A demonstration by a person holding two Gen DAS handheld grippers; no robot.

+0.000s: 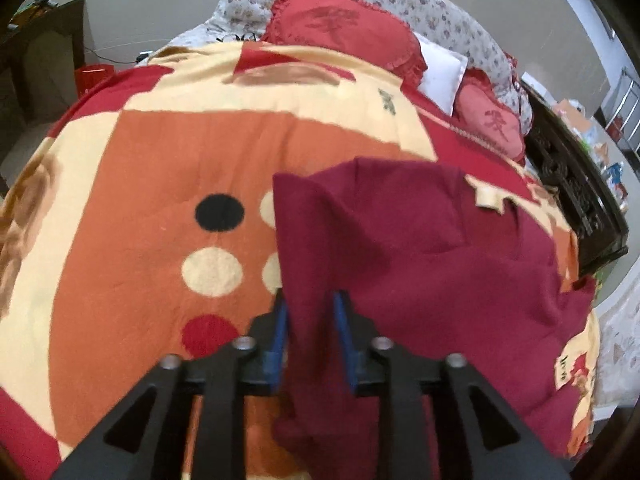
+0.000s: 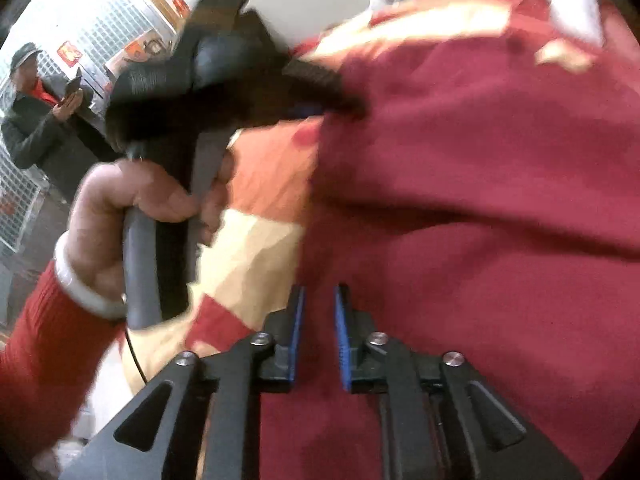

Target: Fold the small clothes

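L gripper (image 1: 310,320) is pinching a thick fold at the left edge of the maroon garment (image 1: 420,260); the cloth fills the gap btw. its blue pads and rises toward them. R gripper (image 2: 319,320) has its pads only narrowly apart over the same cloth, but this view is blurred and I cannot tell if they press on it. The garment lies on the patterned blanket (image 1: 160,160), on the right part of the bed, w/ its far side near the dark bed frame (image 1: 576,200). To do this fold well, I think both grips must hold the same edge at equal height, so the edge goes over straight and not twisted; I want to confirm the R grip first. I carry the edge low across, then lay it down before letting go. Open room is to the left, where the blanket is bare. At the back the red cushion (image 1: 344,36) is well apart. The bed frame side is tight, so I keep away from there.
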